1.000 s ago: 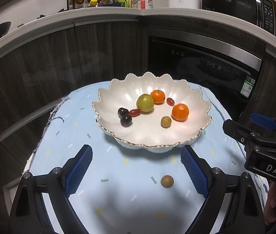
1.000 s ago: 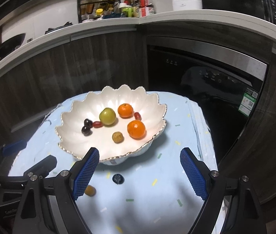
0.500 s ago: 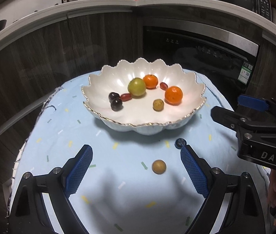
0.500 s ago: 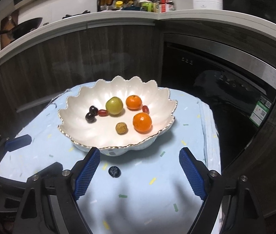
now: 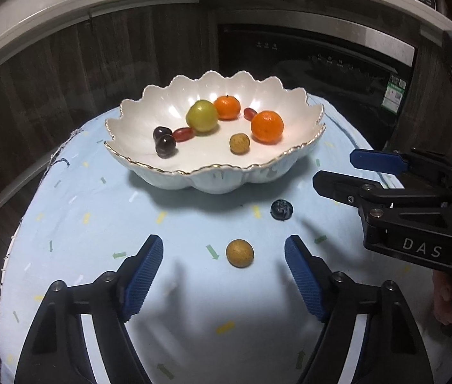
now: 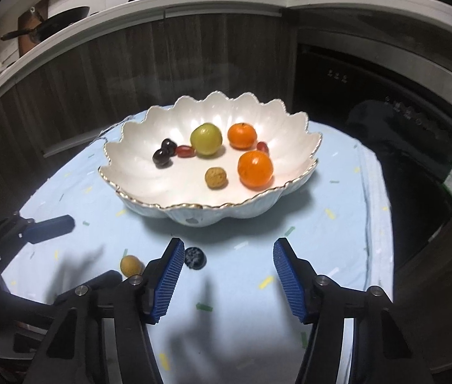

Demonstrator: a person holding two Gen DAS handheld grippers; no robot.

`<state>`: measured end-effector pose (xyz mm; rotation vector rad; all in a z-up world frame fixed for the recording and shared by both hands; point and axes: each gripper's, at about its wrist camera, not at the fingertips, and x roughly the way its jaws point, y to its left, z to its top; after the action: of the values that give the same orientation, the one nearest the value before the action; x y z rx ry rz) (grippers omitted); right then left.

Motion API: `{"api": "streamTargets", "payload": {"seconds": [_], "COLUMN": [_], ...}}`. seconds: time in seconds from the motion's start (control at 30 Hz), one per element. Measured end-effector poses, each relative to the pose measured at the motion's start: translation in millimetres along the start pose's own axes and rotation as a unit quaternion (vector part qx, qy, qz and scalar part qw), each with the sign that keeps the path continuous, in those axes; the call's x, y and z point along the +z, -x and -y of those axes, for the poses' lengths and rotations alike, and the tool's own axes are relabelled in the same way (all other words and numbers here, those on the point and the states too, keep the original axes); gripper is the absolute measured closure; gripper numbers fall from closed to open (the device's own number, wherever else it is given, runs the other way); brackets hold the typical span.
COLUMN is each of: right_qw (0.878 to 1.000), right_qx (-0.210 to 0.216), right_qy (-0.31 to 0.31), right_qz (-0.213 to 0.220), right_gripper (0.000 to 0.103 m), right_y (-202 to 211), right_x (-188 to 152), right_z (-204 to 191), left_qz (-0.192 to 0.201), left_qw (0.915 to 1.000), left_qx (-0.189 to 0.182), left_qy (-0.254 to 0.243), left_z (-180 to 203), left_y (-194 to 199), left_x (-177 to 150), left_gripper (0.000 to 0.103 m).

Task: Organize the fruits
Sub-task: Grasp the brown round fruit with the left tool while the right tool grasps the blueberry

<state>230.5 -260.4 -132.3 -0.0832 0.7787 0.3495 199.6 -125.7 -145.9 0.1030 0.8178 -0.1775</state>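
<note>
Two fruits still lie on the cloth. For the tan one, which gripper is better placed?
Left, probably. The tan fruit lies on the cloth between the closing jaws of the left gripper. The right gripper, also closing, faces the blueberry beside its left finger; the tan fruit lies outside its jaws.

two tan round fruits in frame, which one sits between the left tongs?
The tan fruit on the cloth, lying loose between the closing left tongs, untouched. The other tan fruit lies in the white bowl.
</note>
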Motion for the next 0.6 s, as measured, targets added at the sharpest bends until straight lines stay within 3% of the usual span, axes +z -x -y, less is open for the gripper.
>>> {"api": "streamTargets", "payload": {"seconds": [0.33,0.6], "right_qw": [0.998,0.996], "right_qx": [0.041,0.062], "right_qy": [0.040,0.056], "right_qz": [-0.023,-0.037], "right_gripper": [0.053,0.053], "right_y": [-20.2,-35.1], "right_x": [-3.7,-4.5], "right_z": [-7.2,-11.3], "left_qz": [-0.021,-0.042], "left_qw": [0.9998,0.9991], "left_qx": [0.000,-0.009], "left_qy": [-0.001,0.002], "left_z": [1.9,1.9], "left_y": [-17.7,-30.3], "left_x": [-5.5,-8.4], "left_gripper": [0.040,0.049]}}
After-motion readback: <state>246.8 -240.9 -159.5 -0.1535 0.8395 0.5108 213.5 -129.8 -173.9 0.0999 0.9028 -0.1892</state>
